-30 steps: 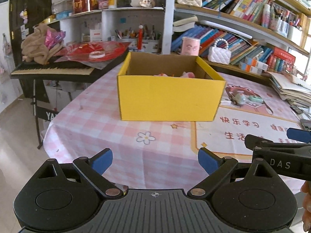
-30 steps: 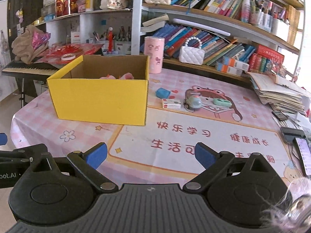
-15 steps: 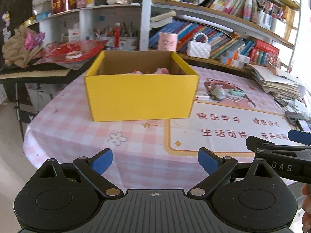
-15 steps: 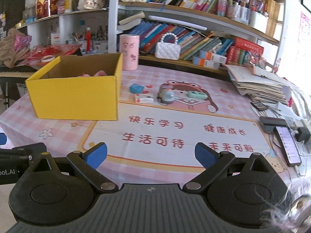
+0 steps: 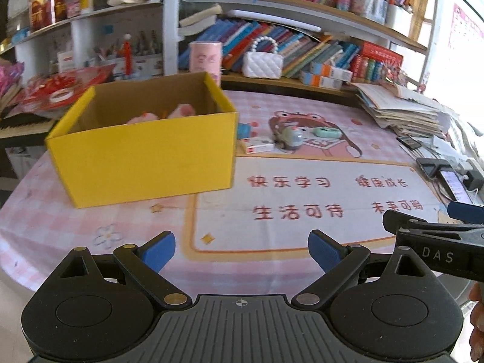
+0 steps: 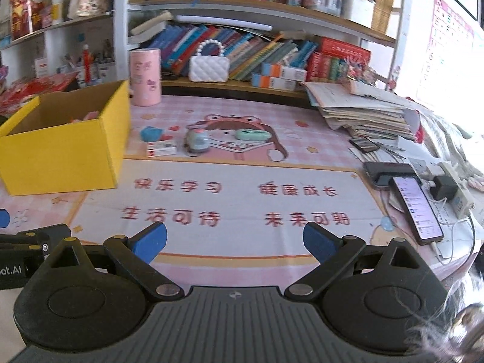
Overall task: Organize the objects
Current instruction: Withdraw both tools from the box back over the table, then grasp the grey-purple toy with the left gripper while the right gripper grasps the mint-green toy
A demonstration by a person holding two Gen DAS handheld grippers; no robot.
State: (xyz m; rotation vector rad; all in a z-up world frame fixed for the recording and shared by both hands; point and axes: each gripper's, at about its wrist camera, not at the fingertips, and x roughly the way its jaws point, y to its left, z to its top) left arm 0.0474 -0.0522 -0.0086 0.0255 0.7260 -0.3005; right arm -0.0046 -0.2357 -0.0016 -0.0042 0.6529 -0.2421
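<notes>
A yellow cardboard box [image 5: 145,157] [image 6: 60,157] stands on the left of the table with pink items [image 5: 178,110] inside. Right of it lie a blue object [image 6: 151,134], a small white and red box [image 6: 161,148], a grey-green toy [image 6: 197,140] and a mint green object [image 6: 252,135]; the toy also shows in the left wrist view [image 5: 289,137]. My left gripper [image 5: 242,249] is open and empty, above the table's near edge. My right gripper [image 6: 234,242] is open and empty, beside it to the right.
A pink cylinder [image 6: 145,77] and a white quilted handbag [image 6: 208,68] stand at the back. A stack of papers [image 6: 363,112], a phone [image 6: 419,208] and chargers [image 6: 444,186] crowd the right side. Bookshelves [image 6: 257,3] rise behind. A printed mat [image 6: 242,199] covers the table.
Both grippers have swung to the right, so the yellow box has shifted left in both views and the small objects and the phone have come into view. Both stay open.
</notes>
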